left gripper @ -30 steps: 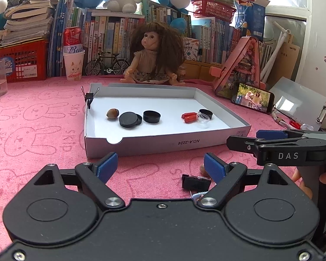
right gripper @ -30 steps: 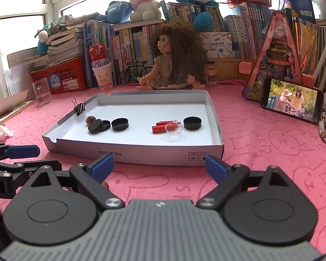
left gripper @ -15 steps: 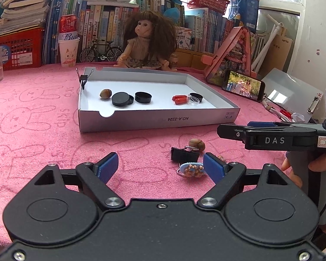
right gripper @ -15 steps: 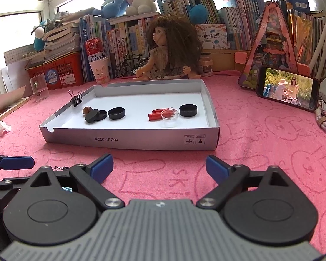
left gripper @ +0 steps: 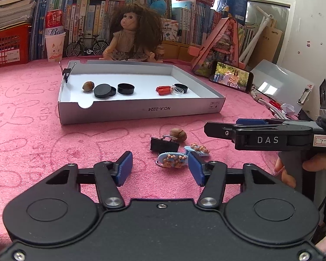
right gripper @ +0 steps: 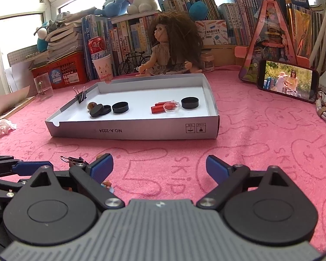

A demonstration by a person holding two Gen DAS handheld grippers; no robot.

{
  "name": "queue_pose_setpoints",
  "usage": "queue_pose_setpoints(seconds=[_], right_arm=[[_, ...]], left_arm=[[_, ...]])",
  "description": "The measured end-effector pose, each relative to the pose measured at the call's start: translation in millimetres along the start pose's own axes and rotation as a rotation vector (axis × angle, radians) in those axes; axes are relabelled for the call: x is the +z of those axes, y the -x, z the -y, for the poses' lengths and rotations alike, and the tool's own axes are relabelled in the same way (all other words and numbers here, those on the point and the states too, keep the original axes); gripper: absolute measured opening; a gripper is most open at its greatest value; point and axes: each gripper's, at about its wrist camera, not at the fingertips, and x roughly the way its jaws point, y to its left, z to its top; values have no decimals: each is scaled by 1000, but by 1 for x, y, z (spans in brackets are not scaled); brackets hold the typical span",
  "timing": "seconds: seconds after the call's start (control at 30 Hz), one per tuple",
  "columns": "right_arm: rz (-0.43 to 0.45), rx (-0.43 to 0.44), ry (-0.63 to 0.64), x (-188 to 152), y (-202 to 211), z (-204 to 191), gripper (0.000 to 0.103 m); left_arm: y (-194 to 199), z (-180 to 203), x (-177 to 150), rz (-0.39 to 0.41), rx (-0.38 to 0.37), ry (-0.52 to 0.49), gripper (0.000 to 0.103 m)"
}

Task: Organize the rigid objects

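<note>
Blue bear hair clip (left gripper: 172,160) lying flat near white tray (left gripper: 141,111), long axis crosswise, left tongs (left gripper: 160,169) just narrowed, gaping around nothing, right tongs (right gripper: 159,168) wide, empty over bare pink bench (left gripper: 32,130)

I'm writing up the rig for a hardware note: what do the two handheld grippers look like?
Both have black linkage fingers with blue pads. The left gripper has a smooth black body; the right gripper has a ribbed grey one, with white "DAS" lettering and a small handwritten label on its side.
</note>
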Motion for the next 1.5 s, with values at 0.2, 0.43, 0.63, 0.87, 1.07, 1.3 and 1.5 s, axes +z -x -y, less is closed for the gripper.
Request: queue_pose_setpoints(seconds=[0.2,0.43,0.63,0.87,1.07,1.3,1.5], right_arm=[[0,-20,-7,-3,5,6,97],[-2,-29,-20,-4,7,10,97],[-2,0,-27,-6,8,7,97],[-13,93,8,-12,9,-8,97],[-21,120,77,-18,9,-26,92],[-16,115,106,-19,9,-35,68],[-7,91,109,-20,10,-36,44]], left_arm=[[-8,14,0,2,-9,-50,51],[-15,31,-5,27,64,-128,32],[-10,21,-2,26,64,-89,31],[-4,2,2,30,101,-41,31],[-1,-6,1,32,120,-20,31],[1,-8,2,36,120,-11,31],[1,-6,3,41,121,-7,31]])
